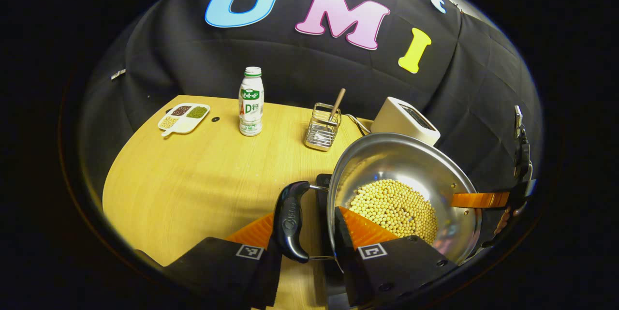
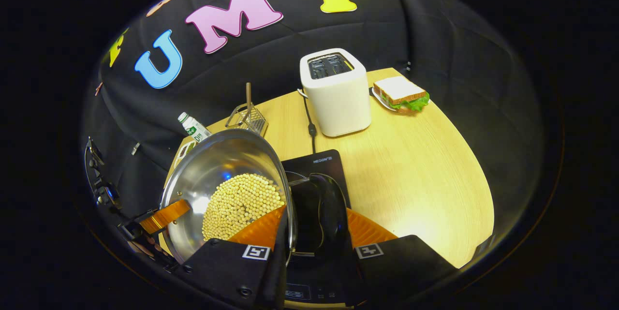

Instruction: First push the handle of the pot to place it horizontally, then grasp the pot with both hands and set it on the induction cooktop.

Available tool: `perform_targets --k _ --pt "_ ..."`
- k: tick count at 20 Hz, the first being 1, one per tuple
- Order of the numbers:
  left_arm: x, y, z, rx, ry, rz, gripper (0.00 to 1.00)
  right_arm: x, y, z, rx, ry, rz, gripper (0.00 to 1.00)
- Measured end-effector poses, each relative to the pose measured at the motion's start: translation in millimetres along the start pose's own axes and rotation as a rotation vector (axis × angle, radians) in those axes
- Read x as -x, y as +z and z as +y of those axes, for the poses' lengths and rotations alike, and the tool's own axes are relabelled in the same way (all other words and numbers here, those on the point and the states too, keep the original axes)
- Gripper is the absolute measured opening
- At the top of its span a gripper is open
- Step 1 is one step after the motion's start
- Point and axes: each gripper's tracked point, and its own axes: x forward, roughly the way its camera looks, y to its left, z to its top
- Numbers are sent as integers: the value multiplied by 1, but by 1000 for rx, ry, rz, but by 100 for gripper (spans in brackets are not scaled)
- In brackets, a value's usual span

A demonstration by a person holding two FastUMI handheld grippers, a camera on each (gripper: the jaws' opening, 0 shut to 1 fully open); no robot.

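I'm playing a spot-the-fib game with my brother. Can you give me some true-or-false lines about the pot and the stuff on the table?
1. The shiny steel pot holds pale yellow beans. True.
2. The white toaster has bread sticking out of its slots. False: nothing sticks out of its slots.
3. A layered sandwich with green lettuce lies beside the toaster. True.
4. The white drink bottle with the green cap lies on its side. False: it stands upright.
5. The left gripper has its jaws on either side of the pot's black handle. True.
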Motion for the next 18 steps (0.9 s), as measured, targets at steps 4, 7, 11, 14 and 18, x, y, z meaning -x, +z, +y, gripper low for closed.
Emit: perform_targets --k 4,7,11,14,18 --pt "-19 -6 -11 12 -1 6 56 -11 3 -18 -4 -8 14 49" --pt "-30 -9 -16 9 2 8 56 -17 4 -28 -9 -12 20 49" --pt "-42 -13 -17 -9 9 15 58 -30 0 -36 -15 -13 31 49" --pt "-45 -23 -12 -6 25 23 56 -36 -3 -37 -33 -7 21 49" --pt "-48 -21 -13 9 18 13 57 -38 -5 -38 -34 9 27 50"
